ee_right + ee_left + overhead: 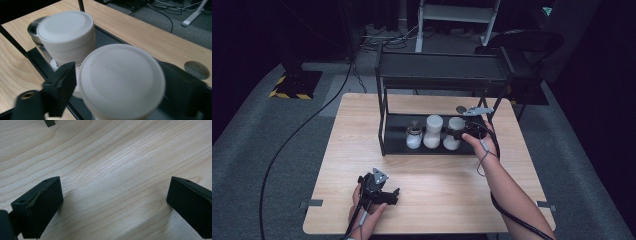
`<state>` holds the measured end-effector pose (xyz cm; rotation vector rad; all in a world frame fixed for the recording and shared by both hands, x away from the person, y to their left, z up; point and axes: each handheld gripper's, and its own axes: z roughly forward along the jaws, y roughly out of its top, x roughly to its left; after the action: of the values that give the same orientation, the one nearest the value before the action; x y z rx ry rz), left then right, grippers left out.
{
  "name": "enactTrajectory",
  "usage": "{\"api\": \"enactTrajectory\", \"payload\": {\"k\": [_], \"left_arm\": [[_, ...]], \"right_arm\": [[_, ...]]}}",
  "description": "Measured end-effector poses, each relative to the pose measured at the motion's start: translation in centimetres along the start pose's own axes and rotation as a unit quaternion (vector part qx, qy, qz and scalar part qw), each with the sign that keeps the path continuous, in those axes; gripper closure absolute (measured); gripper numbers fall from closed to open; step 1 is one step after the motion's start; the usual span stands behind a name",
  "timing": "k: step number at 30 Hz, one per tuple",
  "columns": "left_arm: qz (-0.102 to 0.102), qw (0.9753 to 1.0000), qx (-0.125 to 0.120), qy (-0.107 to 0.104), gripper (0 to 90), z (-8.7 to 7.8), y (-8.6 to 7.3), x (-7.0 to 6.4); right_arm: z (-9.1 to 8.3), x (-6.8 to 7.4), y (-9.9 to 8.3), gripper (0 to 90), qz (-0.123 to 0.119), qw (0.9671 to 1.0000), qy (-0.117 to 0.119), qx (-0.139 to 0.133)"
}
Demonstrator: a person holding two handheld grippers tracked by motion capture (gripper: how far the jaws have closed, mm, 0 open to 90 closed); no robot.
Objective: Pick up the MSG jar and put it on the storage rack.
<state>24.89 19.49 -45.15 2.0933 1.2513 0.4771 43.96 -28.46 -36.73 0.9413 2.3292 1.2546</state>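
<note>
Our right tool (117, 82) straddles the white-lidded jar (122, 77) standing upright at the right end of the rack's lower shelf (394, 145), jaws flanking its lid, while our left tool (112, 202) rests spread on the bench (112, 157).

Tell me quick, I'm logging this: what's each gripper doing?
Left gripper: open, resting on the table, holding nothing.
Right gripper: around the nearest white-lidded jar; grip cannot be told.

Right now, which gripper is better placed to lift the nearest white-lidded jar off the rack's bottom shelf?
Right. The right gripper already straddles the white-lidded jar on the shelf; the left gripper lies open on the table, far off.
</note>
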Motion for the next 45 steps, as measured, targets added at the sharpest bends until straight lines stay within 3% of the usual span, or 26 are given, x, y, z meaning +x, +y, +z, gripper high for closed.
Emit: {"api": "enactTrajectory", "payload": {"k": [9, 26, 35, 45], "left_arm": [[0.0, 1.0, 0.0, 0.0, 0.6, 0.0, 0.0, 0.0], [0.0, 1.0, 0.0, 0.0, 0.6, 0.0, 0.0, 0.0], [0.0, 1.0, 0.0, 0.0, 0.6, 0.0, 0.0, 0.0], [0.0, 1.0, 0.0, 0.0, 0.6, 0.0, 0.0, 0.0]], "right_arm": [[-3.5, 0.7, 0.4, 2.6, -0.016, 0.9998, -0.006, -0.01], [-9.1, 2.4, -2.3, 2.6, -0.013, 0.9998, -0.007, -0.016], [-10.5, 2.9, -4.7, 2.6, -0.026, 0.9995, -0.016, -0.006], [-10.4, 2.6, -7.2, 2.6, -0.035, 0.9992, -0.016, 0.007]]}}
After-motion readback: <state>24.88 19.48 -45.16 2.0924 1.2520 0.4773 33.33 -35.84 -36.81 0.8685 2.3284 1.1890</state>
